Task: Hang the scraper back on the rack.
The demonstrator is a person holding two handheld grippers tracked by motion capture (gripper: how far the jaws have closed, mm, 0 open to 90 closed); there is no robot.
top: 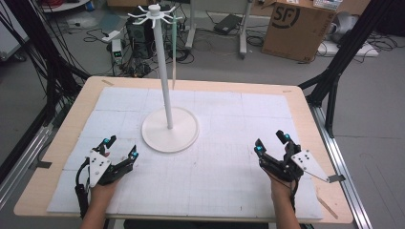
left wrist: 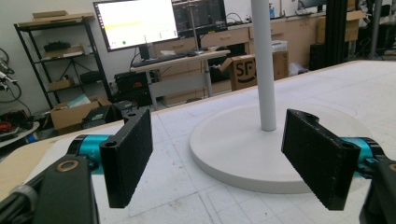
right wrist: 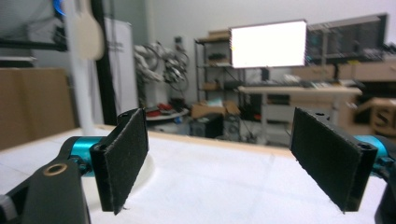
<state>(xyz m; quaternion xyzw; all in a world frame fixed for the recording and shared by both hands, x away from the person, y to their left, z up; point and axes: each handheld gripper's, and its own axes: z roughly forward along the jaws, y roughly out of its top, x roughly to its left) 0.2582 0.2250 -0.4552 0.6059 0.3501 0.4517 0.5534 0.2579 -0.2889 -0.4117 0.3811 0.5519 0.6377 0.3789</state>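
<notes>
Stand: a tall white rack with a thin pole and a round flat base (top: 170, 130) stands upright on the table's white gridded mat (top: 229, 167), at mid-table and a little left of centre; short hook arms ring its top.
Hanging utensil: a long pale spatula with a light wooden end (top: 175, 47) hangs from one hook arm on the right of the pole, clear of the table.
Left gripper: the black two-jaw left gripper (top: 120, 147) sits low over the mat, just beside the base's near-left edge without touching it; jaws spread wide with bare mat between them (its own view looks across the base (left wrist: 243, 149) to the pole).
Right gripper: the black two-jaw right gripper (top: 271, 142) rests over the mat well apart from the stand, to its right; jaws also spread wide, gripping nothing.
Table: a light wooden top (top: 305, 109) shows round the mat's edges.
Beyond: a brown cardboard box (top: 297, 26) stands on the grey floor behind the table's right side.
</notes>
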